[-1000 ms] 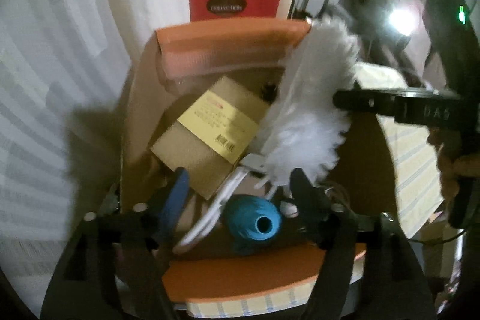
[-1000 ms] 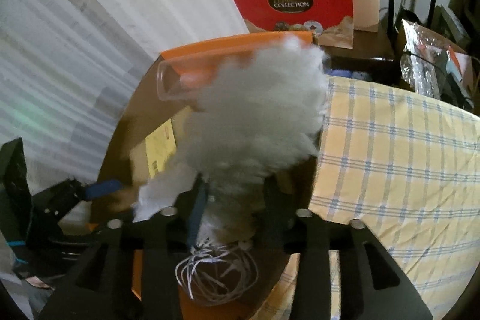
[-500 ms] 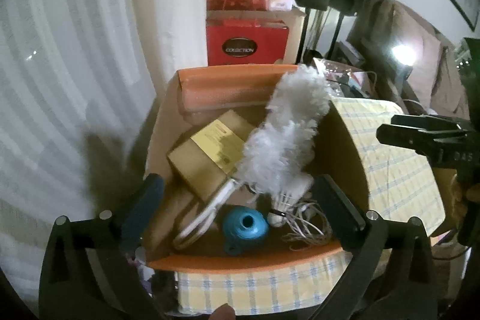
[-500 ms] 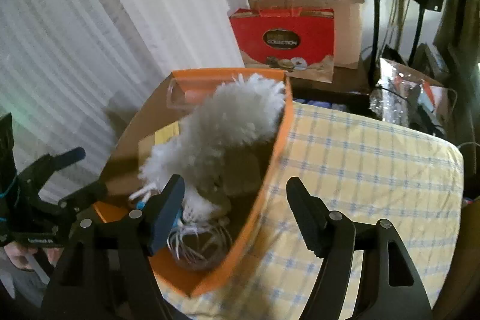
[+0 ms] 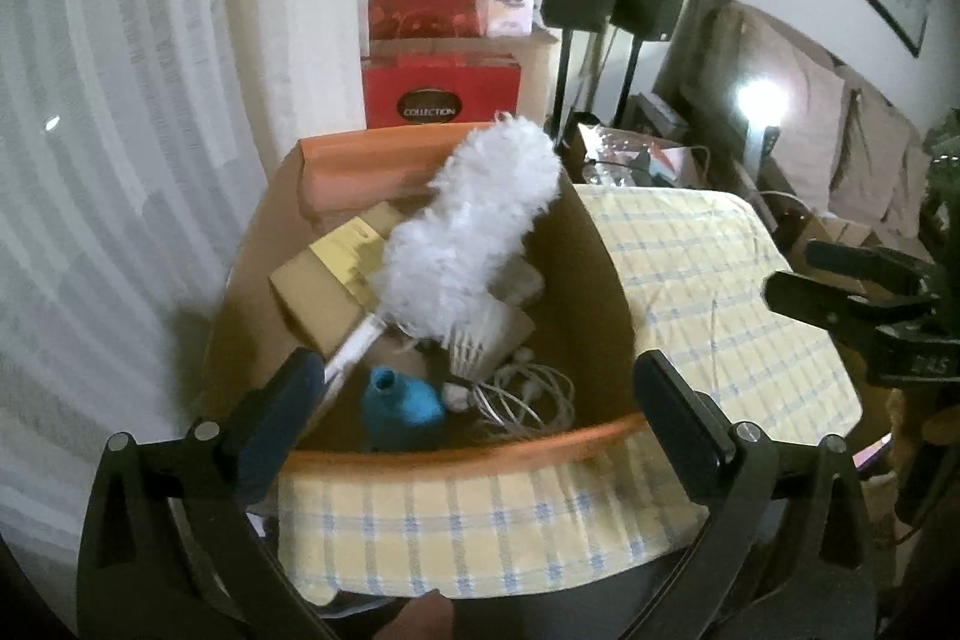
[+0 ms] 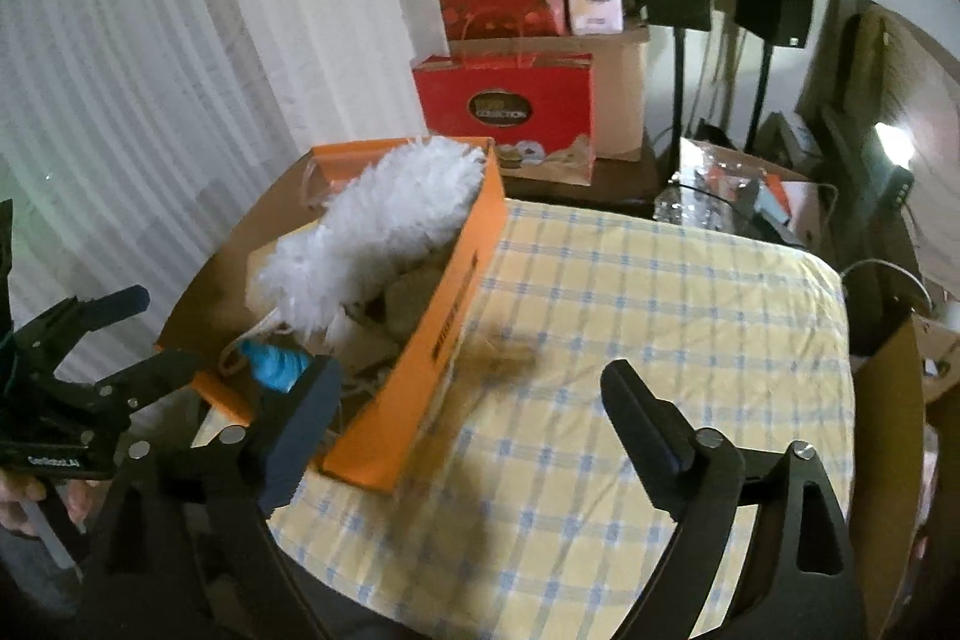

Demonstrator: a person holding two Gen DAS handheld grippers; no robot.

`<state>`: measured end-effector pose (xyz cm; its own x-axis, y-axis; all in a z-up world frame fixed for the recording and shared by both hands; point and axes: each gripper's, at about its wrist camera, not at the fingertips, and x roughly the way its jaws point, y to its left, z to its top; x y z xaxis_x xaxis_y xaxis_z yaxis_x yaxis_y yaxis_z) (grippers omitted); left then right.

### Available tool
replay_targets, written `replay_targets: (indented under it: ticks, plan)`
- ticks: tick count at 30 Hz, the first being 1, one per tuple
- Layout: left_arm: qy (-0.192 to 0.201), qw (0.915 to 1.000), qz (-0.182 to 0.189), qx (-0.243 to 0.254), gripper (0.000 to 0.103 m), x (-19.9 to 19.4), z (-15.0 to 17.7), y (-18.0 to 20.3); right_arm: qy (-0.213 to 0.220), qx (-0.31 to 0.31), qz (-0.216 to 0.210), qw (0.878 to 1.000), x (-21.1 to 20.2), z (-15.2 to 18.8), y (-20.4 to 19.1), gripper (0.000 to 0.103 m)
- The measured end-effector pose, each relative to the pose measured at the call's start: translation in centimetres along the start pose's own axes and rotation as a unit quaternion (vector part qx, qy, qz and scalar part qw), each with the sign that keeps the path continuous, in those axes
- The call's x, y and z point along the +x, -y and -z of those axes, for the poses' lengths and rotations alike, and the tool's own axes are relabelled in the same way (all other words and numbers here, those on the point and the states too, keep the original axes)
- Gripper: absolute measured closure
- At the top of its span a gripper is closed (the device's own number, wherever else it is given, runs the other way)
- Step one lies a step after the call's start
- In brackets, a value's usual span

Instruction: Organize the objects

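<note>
Both grippers have pulled back and up from the orange box since a second ago, when they were low over its contents with the right one closed round the fluffy head of the white duster. Now the left gripper hangs near the box's close rim with its jaws spread wide and nothing between them. The right gripper sits over the checked cloth just right of the box; its jaws have just been opening and are empty too.

The duster lies inside the box, long axis running from the near left, where its pale handle points toward the left gripper's left finger, up to the far right, where the fluffy head leans over the far corner. Around it sit a brown carton, a blue spool and a tangle of white cord, all in the box.

The cloth-covered table looks bare apart from a blurred brownish tuft just beside the box's right wall. If that is the next thing to tidy, the right gripper is clearly nearer; it lies just ahead of those jaws, slightly left. What it is, I cannot tell.
</note>
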<state>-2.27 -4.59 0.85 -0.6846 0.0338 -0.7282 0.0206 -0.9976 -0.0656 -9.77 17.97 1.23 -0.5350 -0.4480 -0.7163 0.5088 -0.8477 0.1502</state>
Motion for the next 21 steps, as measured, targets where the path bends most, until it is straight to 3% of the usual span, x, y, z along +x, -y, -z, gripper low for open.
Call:
replay_targets:
  ticks: [2, 9, 21]
  plan:
    - [0.005, 1.0, -0.006, 0.001, 0.0, -0.4, 0.6, 0.6, 0.014, 0.001, 0.013, 1.0, -1.1, 0.9, 0.1, 0.001]
    - [0.028, 0.9995, -0.011, -0.007, 0.0, -2.7, 2.1, 2.2, 0.039, 0.012, 0.061, 0.997, -4.1, 4.8, 0.7, 0.001]
    - [0.032, 0.9989, -0.029, -0.017, 0.0, -4.1, 4.4, 3.1, 0.069, 0.04, 0.11, 0.991, -7.8, 9.4, 2.1, 0.001]
